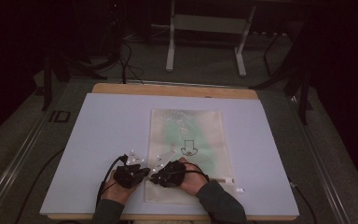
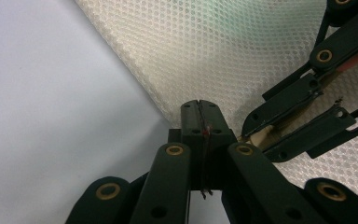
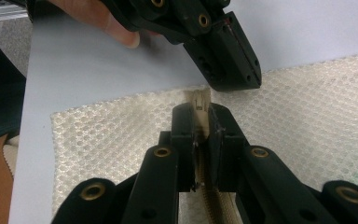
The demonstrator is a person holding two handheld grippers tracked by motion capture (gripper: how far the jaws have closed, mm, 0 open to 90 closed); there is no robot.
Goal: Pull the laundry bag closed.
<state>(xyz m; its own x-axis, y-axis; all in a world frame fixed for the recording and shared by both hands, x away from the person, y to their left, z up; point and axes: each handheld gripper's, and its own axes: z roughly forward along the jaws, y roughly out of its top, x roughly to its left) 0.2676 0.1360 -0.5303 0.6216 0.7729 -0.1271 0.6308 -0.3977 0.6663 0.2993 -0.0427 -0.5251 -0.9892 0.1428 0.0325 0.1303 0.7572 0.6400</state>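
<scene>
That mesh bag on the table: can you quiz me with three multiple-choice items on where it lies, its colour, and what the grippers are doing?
1. Where do the grippers meet the mesh bag?
A. near left corner
B. far edge
C. off the table

2. What colour is its mesh?
A. red
B. cream
C. black

3. How is the right gripper?
A. wide open
B. shut on the zipper tab
C. lifted away

Answers: 1 A, both work at that corner in the high view; 2 B, pale netting; 3 B, the tab pokes out between closed jaws.

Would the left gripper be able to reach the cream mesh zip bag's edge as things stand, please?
Probably yes: the left gripper is shut at the cream mesh zip bag edge, beside the right gripper, nothing between.
</scene>
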